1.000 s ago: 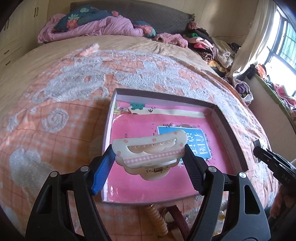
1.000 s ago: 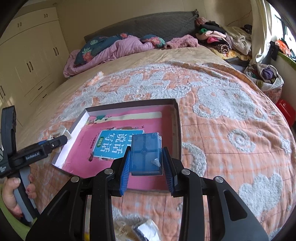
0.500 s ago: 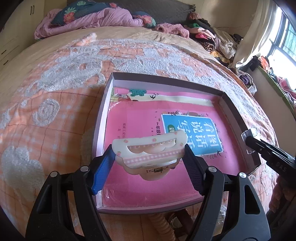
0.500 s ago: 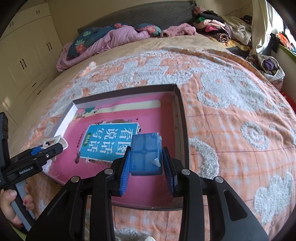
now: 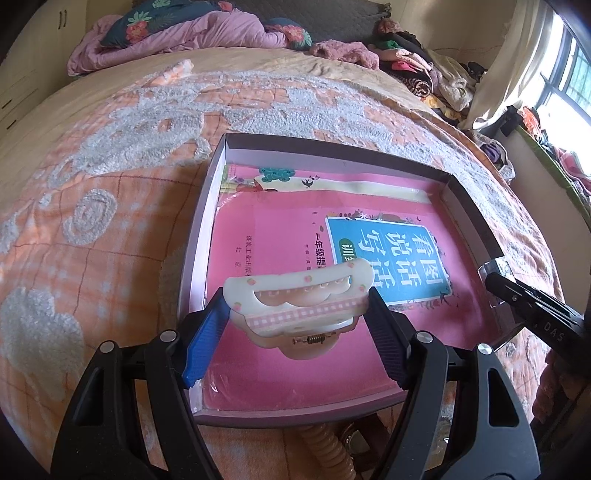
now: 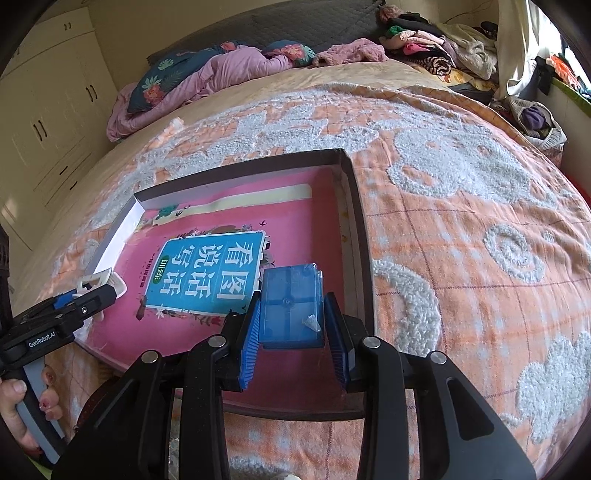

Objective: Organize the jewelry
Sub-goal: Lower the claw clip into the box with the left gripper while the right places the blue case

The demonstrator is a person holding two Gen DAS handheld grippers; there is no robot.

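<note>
You are holding the cream hair claw (image 5: 297, 308) end to end in the left gripper (image 5: 297, 325) and the blue plastic case (image 6: 291, 306) by its sides in the right gripper (image 6: 291, 332), both over the tray's (image 5: 195, 251) near edge; both are looking light, rigid, slippery.

The wide bed (image 6: 461, 229) is covered by an orange checked bedspread with white tufted patterns (image 5: 110, 221). A shallow rectangular cardboard tray with dark rim (image 6: 356, 206) lies flat on this bedspread, in the near middle part of the bed. Beyond the tray, at the head of the bed, a crumpled lilac quilt (image 6: 221, 70) and a dark floral pillow (image 5: 155, 18) lie. To the right of the quilt a pile of folded clothes (image 6: 428, 48) rests on the bed's far corner.
</note>
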